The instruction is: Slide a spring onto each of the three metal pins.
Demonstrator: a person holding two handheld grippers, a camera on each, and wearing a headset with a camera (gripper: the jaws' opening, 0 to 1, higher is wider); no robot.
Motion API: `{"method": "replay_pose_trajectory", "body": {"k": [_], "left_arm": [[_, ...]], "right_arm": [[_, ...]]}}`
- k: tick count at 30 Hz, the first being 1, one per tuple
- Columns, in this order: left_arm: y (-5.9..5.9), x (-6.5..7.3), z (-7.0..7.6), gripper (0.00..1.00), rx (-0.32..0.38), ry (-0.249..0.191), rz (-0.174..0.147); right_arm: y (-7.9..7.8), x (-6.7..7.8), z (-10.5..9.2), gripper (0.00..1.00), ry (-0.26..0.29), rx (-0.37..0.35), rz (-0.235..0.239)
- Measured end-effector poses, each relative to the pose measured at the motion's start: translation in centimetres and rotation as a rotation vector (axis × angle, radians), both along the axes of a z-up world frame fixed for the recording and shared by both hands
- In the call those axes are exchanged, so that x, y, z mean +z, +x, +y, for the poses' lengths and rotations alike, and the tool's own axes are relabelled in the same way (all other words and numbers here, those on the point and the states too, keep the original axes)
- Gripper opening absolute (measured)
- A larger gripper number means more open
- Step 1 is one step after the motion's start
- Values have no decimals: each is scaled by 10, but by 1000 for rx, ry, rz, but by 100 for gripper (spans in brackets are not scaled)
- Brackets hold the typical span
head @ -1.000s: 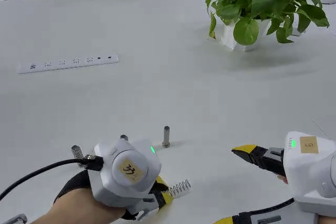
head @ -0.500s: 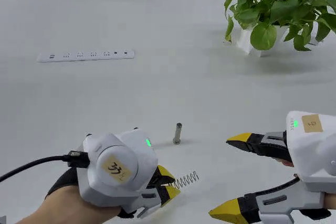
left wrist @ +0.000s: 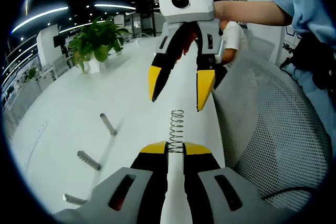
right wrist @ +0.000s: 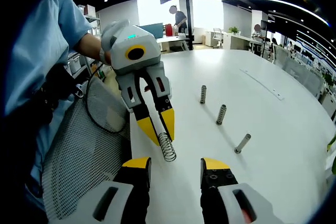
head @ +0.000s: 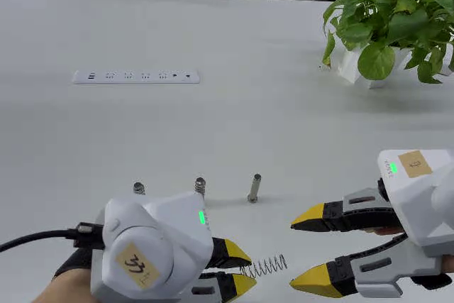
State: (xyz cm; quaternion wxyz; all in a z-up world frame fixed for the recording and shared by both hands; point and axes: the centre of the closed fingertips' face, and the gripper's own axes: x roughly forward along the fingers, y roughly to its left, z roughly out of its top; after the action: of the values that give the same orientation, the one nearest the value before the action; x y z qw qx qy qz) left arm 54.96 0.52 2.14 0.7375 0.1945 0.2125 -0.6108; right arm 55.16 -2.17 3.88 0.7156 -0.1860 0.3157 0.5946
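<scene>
At bench front-left, left gripper (head: pixel 248 270), sticker (head: pixel 136 262) reading "33", jaws nearly closed, pinching one end of spring (head: pixel 264 267), which points rightward. Behind it, three in a row: left pin (head: pixel 139 188) and middle pin (head: pixel 200 186) coil-covered, right pin (head: pixel 254 188) bare; open table (head: pixel 284 118) all around. Right gripper (head: pixel 294 255) spread wide, empty, tips just beside spring's free end; its label (head: pixel 413 164) illegible

3 pins (head: pixel 200 186) abreast — spring (head: pixel 264 267) before

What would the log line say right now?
left gripper: shut on spring | right gripper: open | sprung pins: two | bare pin: one
</scene>
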Motion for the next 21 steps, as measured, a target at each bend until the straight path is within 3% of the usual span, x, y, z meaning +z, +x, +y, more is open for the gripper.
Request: {"method": "replay_pose_trajectory", "body": {"k": [1, 5, 9, 21], "left_arm": [[0, 0, 0, 6, -3, -2, -1], [0, 1, 1, 6, -20, -11, -19], [0, 2, 2, 6, -31, -17, -27], [0, -1, 4, 6, -36, -19, -24]], "right_arm": [[-3, 2, 3, 31, 23, 5, 27], [-4, 1, 6, 20, 36, 15, 46], [-7, -1, 9, 17, 38, 27, 72], [-7, -7, 16, 8, 46, 28, 80]]}}
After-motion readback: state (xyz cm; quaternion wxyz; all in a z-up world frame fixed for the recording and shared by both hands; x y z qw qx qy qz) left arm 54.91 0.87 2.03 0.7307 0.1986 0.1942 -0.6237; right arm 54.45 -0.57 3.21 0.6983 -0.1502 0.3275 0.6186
